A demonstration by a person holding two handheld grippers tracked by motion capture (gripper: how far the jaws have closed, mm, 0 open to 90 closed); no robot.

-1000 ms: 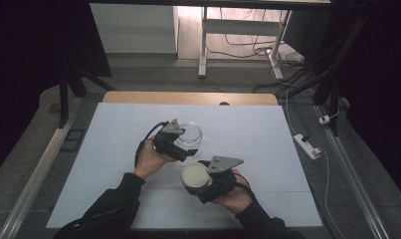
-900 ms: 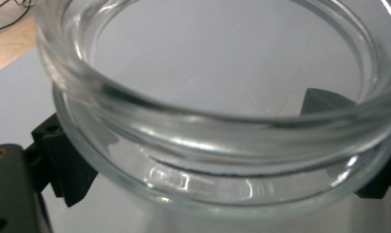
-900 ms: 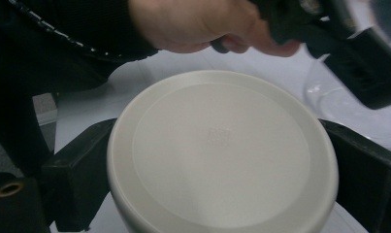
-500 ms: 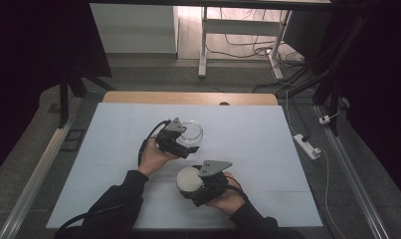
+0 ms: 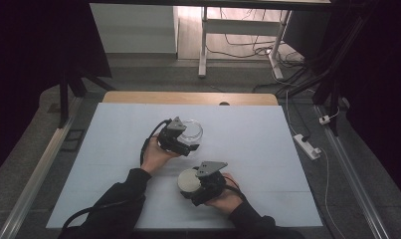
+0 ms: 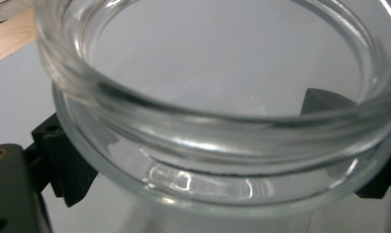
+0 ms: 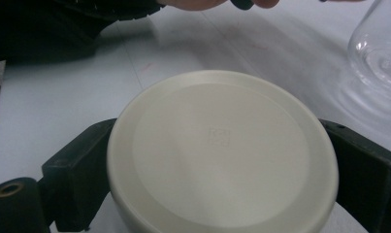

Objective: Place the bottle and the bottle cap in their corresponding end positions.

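Operator and handheld tongs: appearance.
Both forearms in dark long sleeves (image 5: 119, 191); hands bare. Left tongs (image 5: 187, 145) and right tongs (image 5: 195, 185) have black bodies, each topped by a grey three-cornered plate (image 5: 211, 168). A black cable (image 5: 149, 135) loops from the left unit. Jaws are blocky, matte black; a brass-coloured screw hole (image 7: 9, 189) sits at the base of the right unit's jaw.

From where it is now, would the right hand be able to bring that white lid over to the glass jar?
Probably yes: the right tool holds the lid, and bare table separates it from the jar.
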